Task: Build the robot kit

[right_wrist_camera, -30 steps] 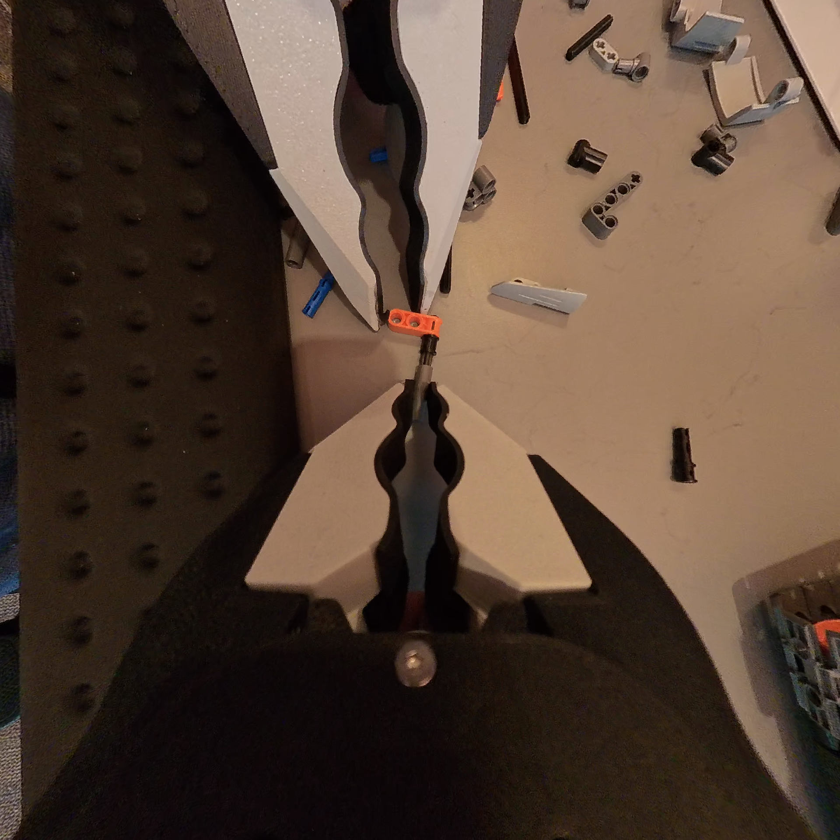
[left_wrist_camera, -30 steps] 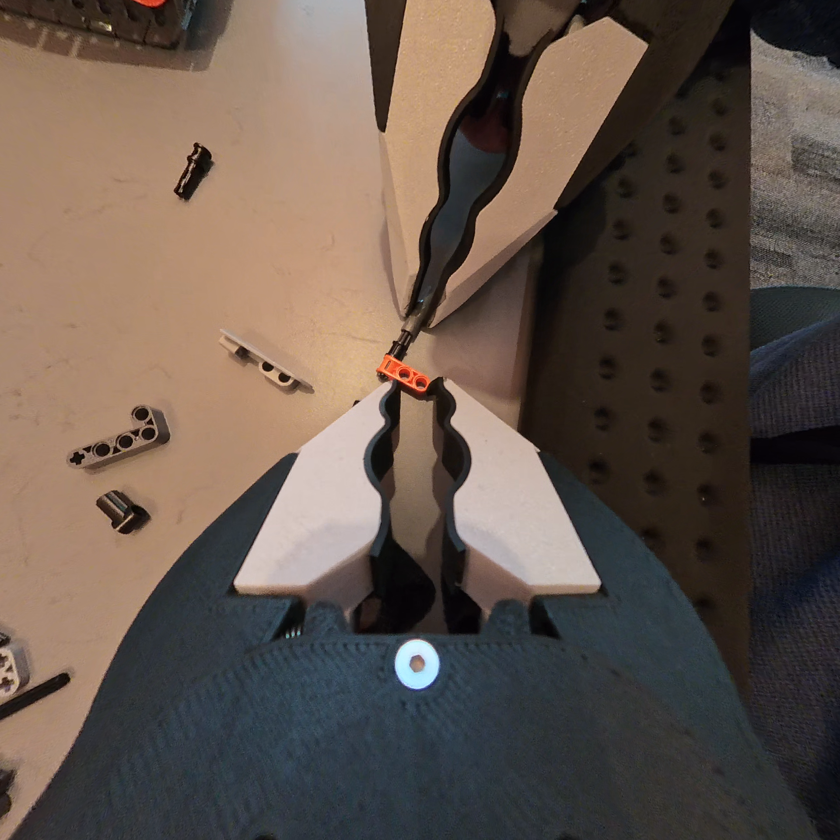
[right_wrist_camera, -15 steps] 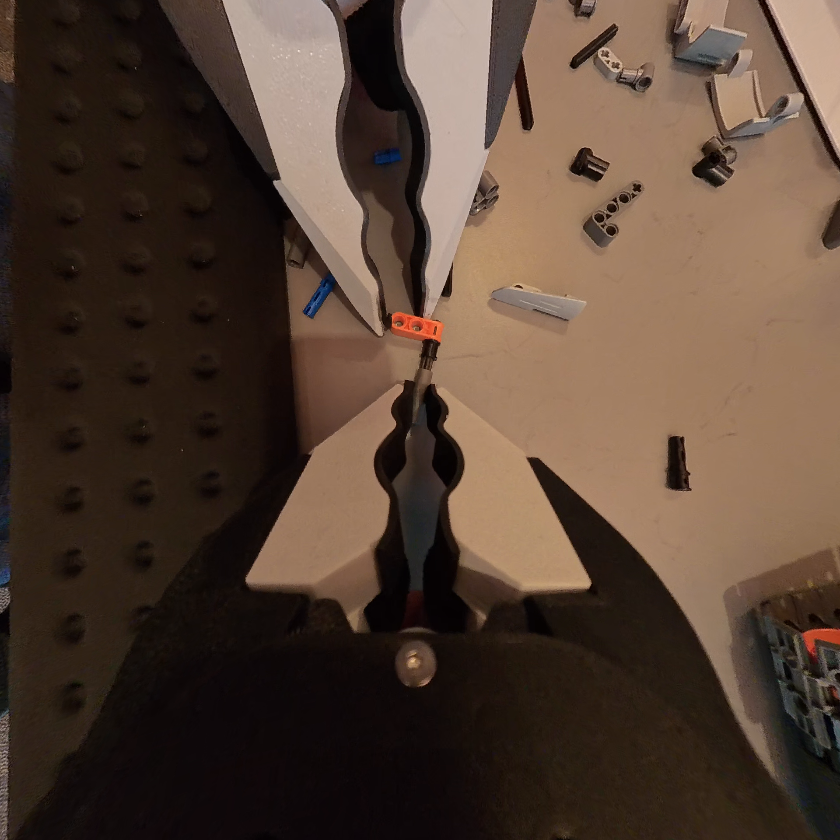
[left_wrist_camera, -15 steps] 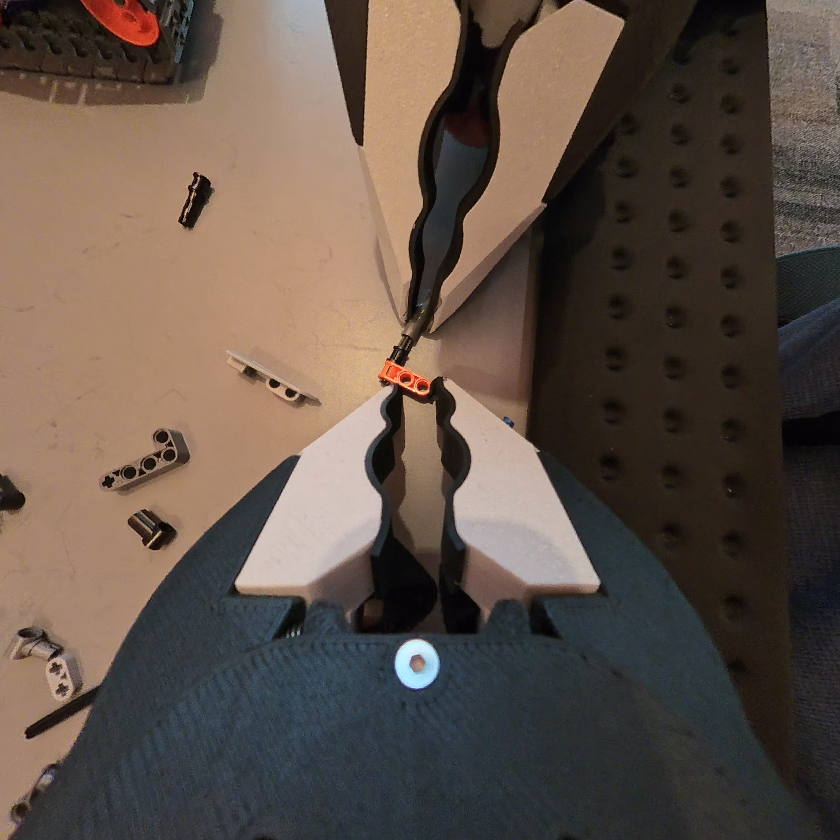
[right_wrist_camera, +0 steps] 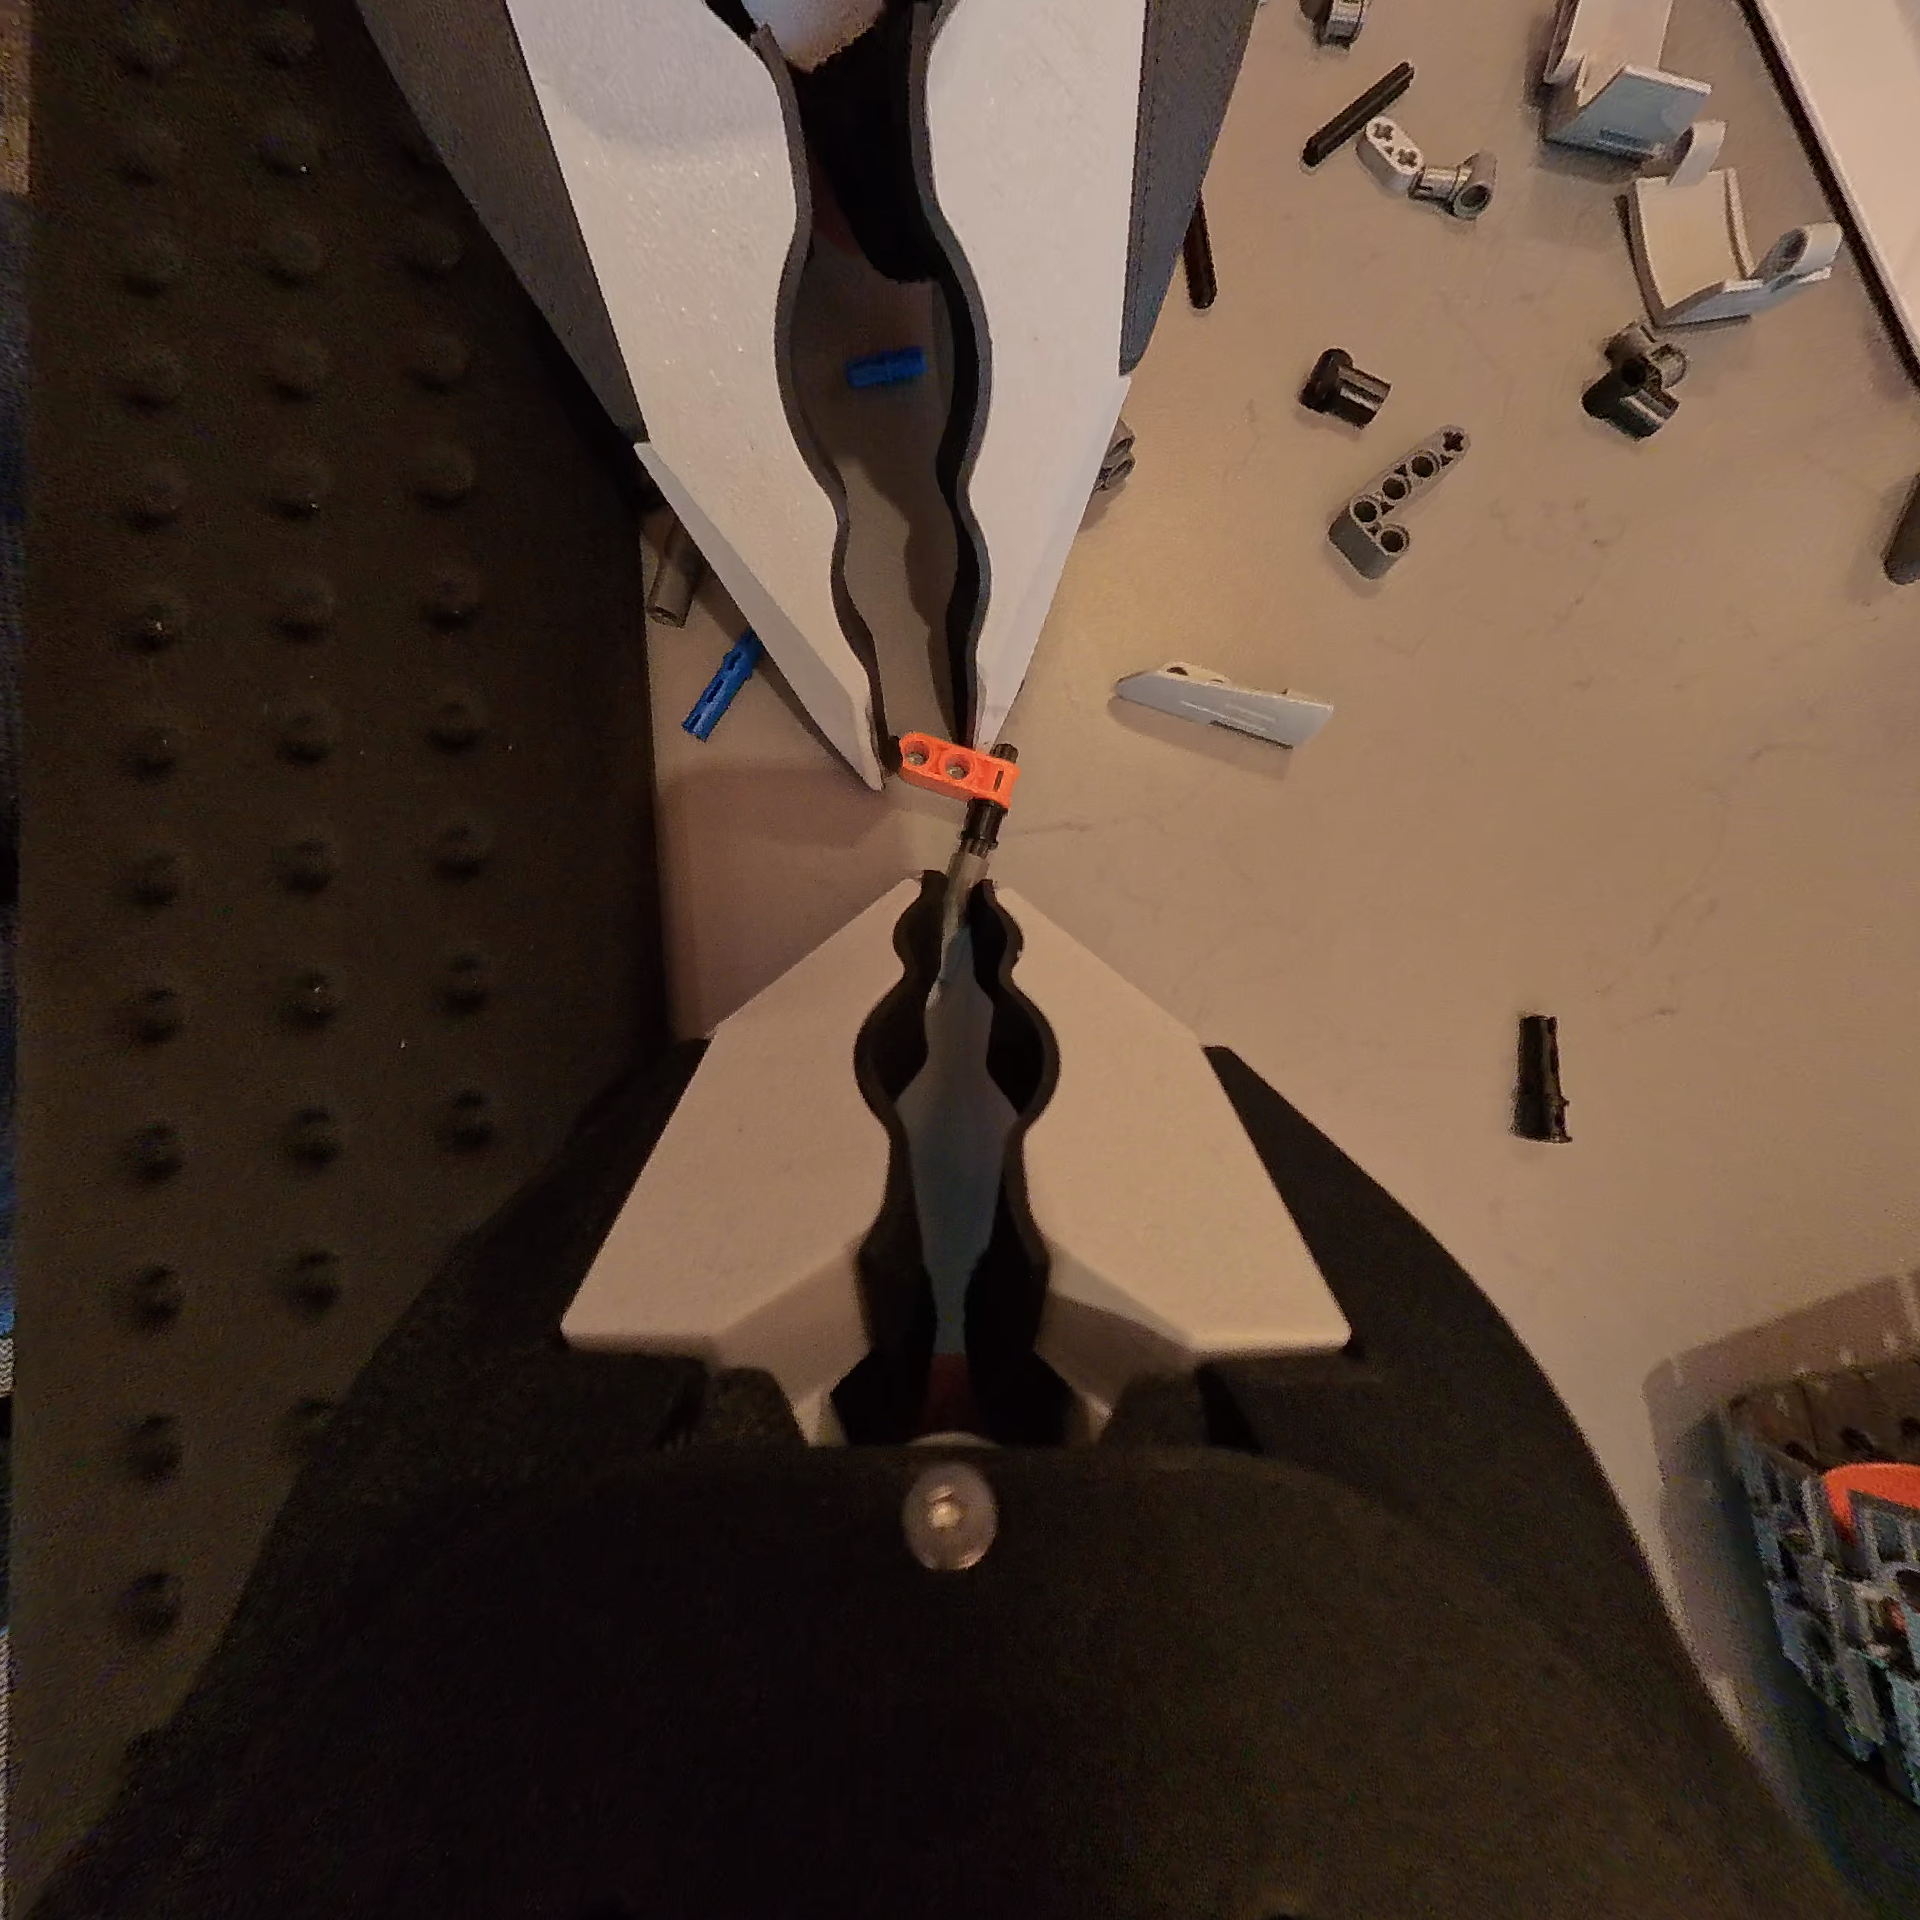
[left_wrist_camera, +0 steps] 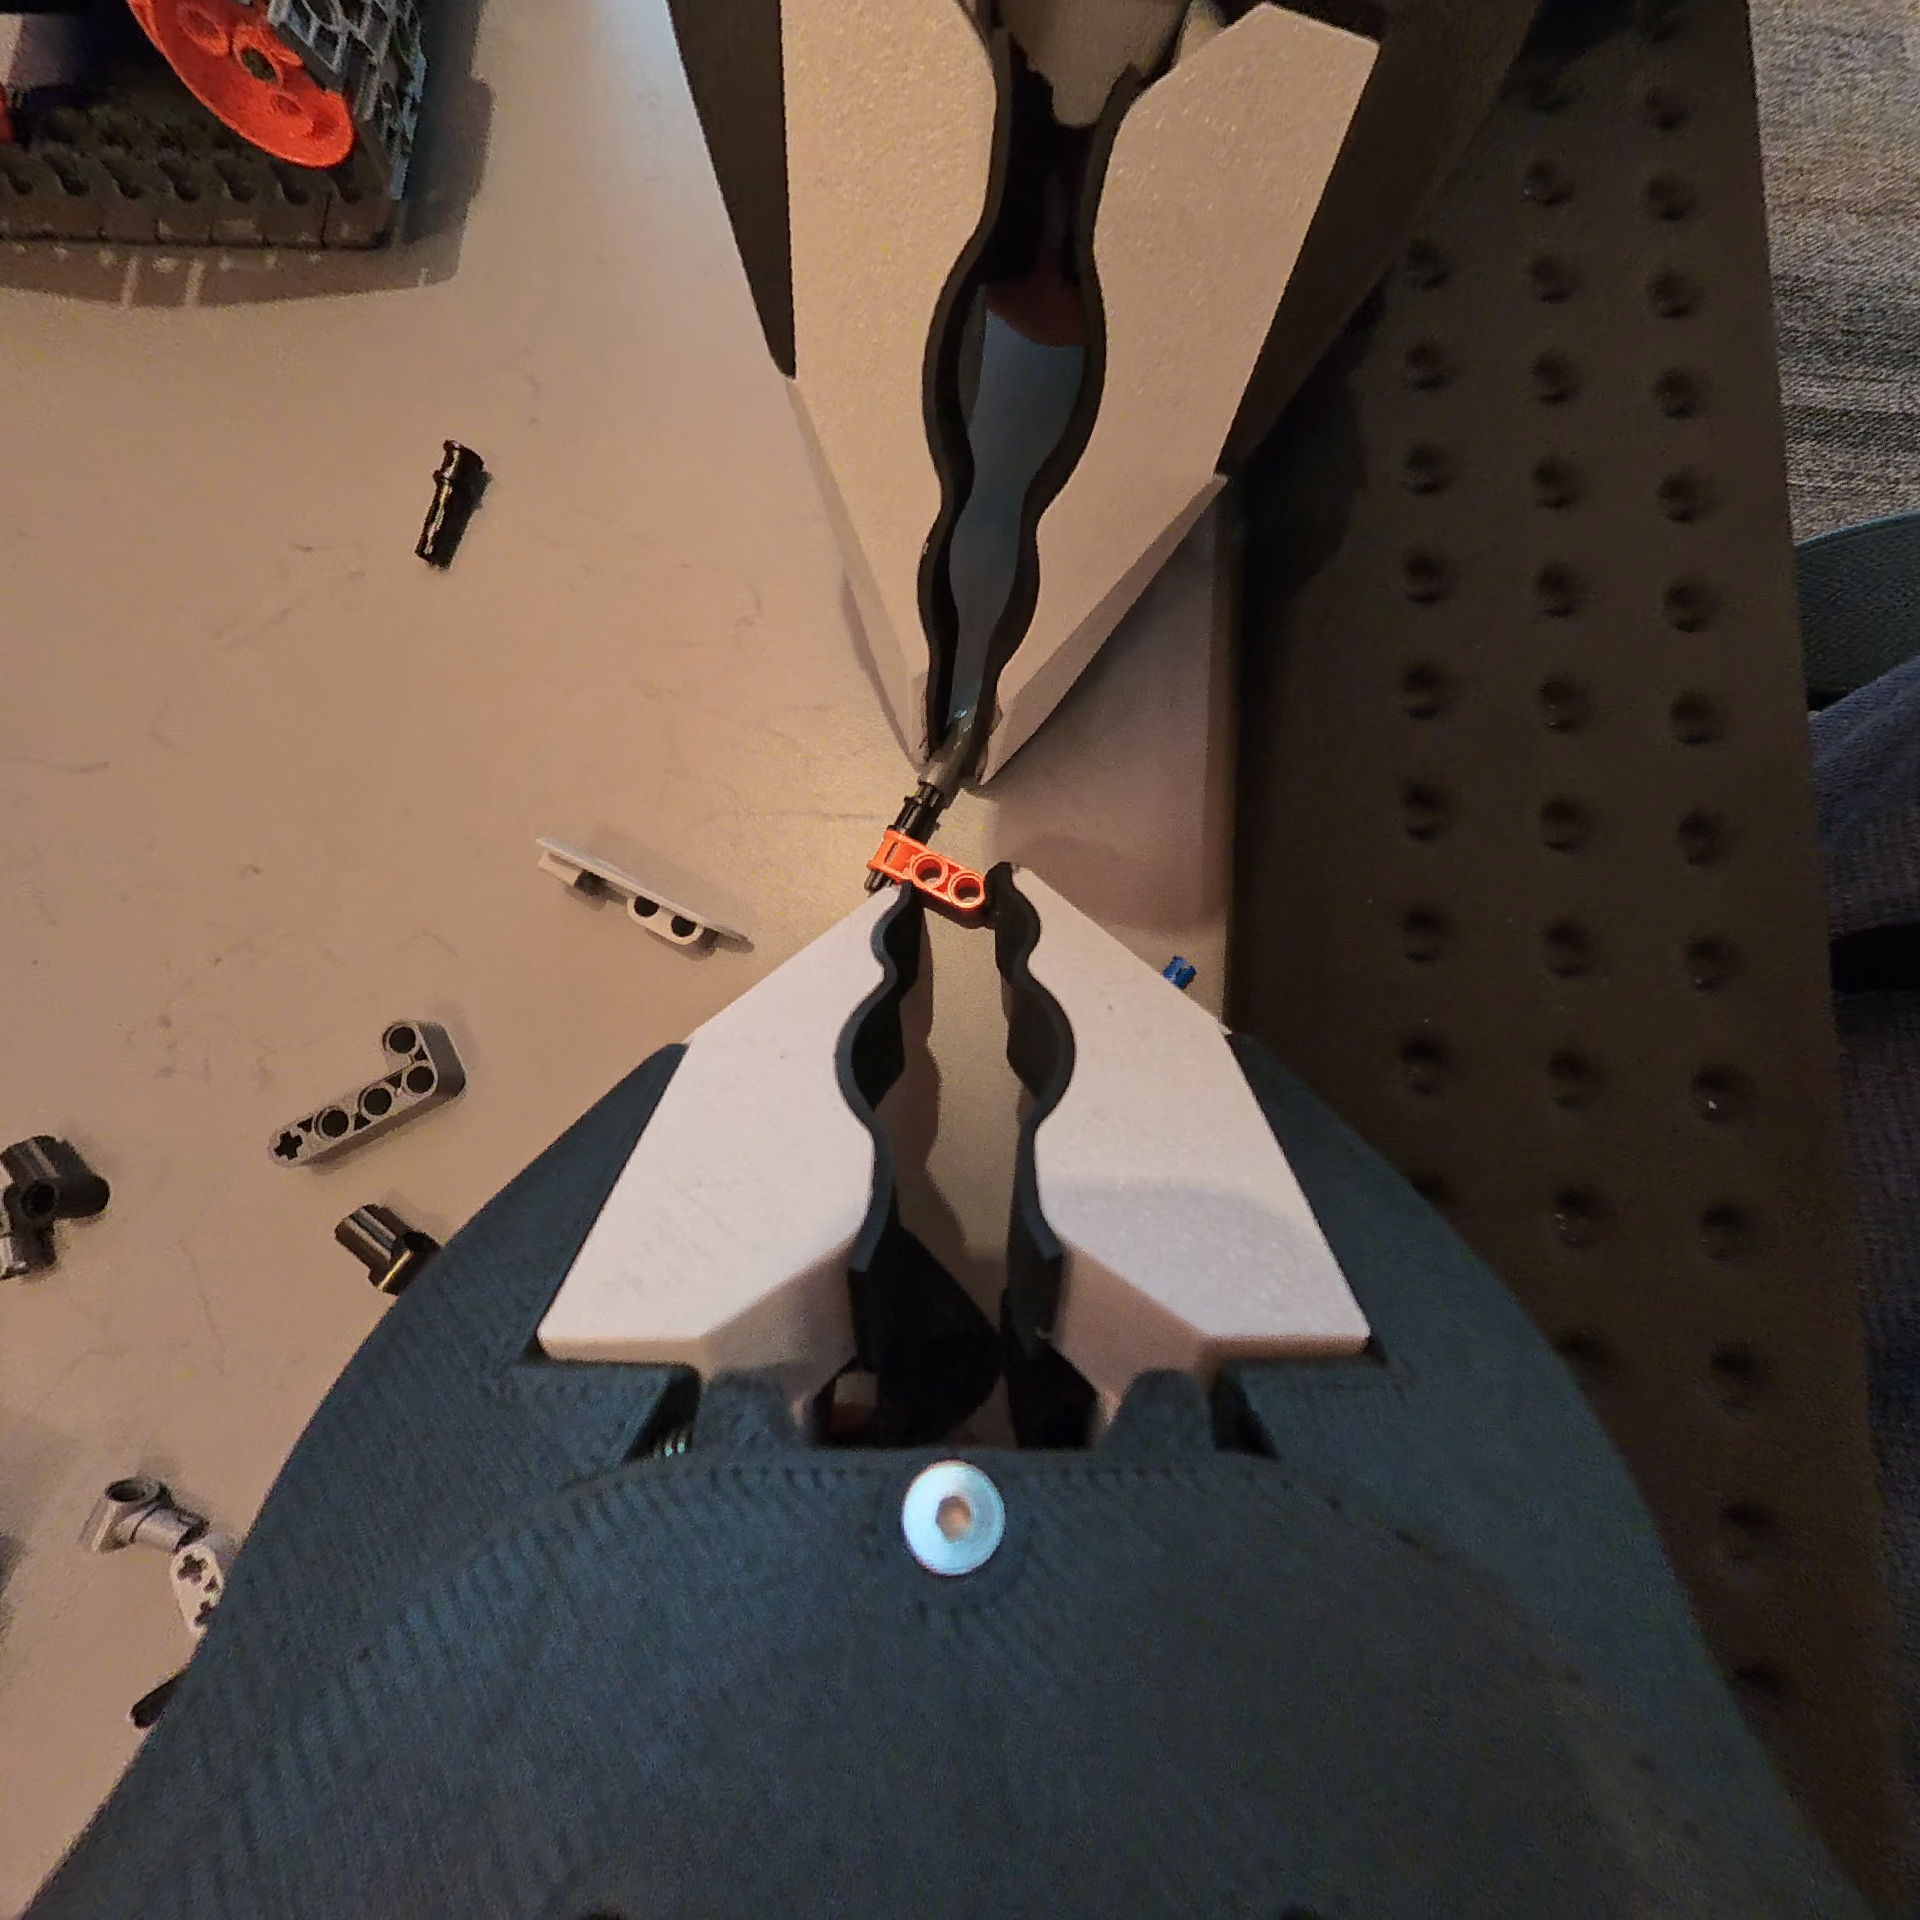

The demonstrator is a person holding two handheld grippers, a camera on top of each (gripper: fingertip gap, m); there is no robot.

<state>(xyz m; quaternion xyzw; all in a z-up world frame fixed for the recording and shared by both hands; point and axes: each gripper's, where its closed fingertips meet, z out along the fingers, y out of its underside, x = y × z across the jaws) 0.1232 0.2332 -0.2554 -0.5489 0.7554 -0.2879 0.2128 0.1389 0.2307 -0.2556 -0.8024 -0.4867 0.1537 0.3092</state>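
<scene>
— Left gripper point(left_wrist_camera: 948, 902) first: what's in it?

— Its tips pinch a small orange beam point(left_wrist_camera: 930, 871) with round holes, held crosswise just above the tan table point(left_wrist_camera: 312, 727). Behind the tips the wavy pads stand apart.

— And the right gripper point(right_wrist_camera: 954, 889)?

— Closed on a slim grey tool point(right_wrist_camera: 951, 1164) lying along its fingers, with a black pin point(right_wrist_camera: 982, 821) at the front end. That pin sits in the beam's end hole, the end that sticks out past the left tips. So the two grippers meet nose to nose over the table.

— How much room around them?

— Tight on one side. A dark studded mat point(left_wrist_camera: 1558, 831) runs along the table's edge right beside both grippers. The other way the tabletop is open, with loose parts scattered: a pale grey panel piece point(right_wrist_camera: 1226, 707) nearest, then a grey L-shaped beam point(right_wrist_camera: 1397, 499), black connectors point(right_wrist_camera: 1345, 387), and a lone black pin point(right_wrist_camera: 1540, 1081). Two blue pins point(right_wrist_camera: 722, 686) lie by the mat's edge.

— Farther off?

— A grey brick assembly with an orange wheel point(left_wrist_camera: 249, 83) at the corner of the left wrist view.
</scene>
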